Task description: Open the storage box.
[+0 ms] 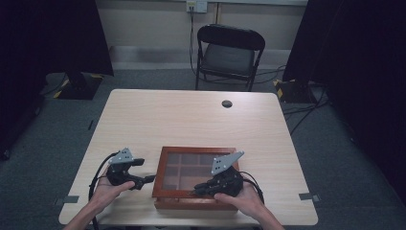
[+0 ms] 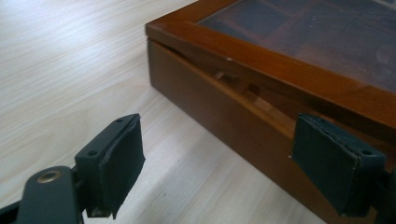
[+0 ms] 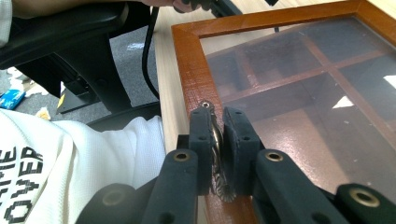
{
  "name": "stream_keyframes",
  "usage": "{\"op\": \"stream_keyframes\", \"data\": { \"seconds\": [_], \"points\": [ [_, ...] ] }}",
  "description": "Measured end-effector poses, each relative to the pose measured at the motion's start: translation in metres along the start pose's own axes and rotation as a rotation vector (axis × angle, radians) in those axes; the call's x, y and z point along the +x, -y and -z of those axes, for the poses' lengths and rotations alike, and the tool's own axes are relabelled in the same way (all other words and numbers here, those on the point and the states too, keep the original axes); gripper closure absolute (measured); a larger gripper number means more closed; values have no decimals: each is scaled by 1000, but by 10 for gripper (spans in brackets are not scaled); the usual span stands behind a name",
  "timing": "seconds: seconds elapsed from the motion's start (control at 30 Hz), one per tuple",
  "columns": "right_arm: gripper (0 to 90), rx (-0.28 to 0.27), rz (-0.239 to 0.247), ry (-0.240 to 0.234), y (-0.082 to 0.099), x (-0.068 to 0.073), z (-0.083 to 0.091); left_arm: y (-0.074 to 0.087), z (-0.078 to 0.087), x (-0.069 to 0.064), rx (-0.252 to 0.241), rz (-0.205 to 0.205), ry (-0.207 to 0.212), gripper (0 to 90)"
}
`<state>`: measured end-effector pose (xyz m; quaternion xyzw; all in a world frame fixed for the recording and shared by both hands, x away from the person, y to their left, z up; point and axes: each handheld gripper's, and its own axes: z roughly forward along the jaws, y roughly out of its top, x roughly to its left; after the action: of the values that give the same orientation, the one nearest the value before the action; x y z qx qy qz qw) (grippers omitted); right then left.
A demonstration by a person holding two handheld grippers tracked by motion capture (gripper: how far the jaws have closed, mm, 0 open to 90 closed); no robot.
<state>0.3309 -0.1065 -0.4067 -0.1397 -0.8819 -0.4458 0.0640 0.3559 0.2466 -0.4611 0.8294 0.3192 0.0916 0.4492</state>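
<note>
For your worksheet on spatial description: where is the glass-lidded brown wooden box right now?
In the high view, the glass-lidded brown wooden box sits at the table's near edge, between the left gripper and right gripper.

Wooden box (image 1: pixel 168 195), glass-paned lid (image 3: pixel 299 88) | lid lifted slightly at front | compartments inside | near front edge of surface (image 1: pixel 191 115)

The right gripper (image 3: pixel 218 140) has its two black jaws closed on a small metal clasp (image 3: pixel 216 154) at the frame of the wooden box lid (image 3: pixel 191 70). Beyond the jaws, glass (image 3: pixel 299 93) shows dividers beneath.
</note>
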Motion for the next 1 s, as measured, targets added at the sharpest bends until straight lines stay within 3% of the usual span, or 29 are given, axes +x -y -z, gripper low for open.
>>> {"op": "stream_keyframes", "data": {
  "seconds": [0.3,0.57,0.73,1.0],
  "points": [
    [827,-4,9,9,-12,1,8,-3,-1,-7,-18,-19,42,160],
    [828,-1,13,19,-23,-1,6,-4,0,-10,-50,-55,21,175],
    [826,-12,7,13,-22,-3,7,-5,0,-11,-59,-56,28,188],
    [549,-60,-52,71,-15,-6,27,-7,2,-12,-79,-71,23,199]
  ]
}}
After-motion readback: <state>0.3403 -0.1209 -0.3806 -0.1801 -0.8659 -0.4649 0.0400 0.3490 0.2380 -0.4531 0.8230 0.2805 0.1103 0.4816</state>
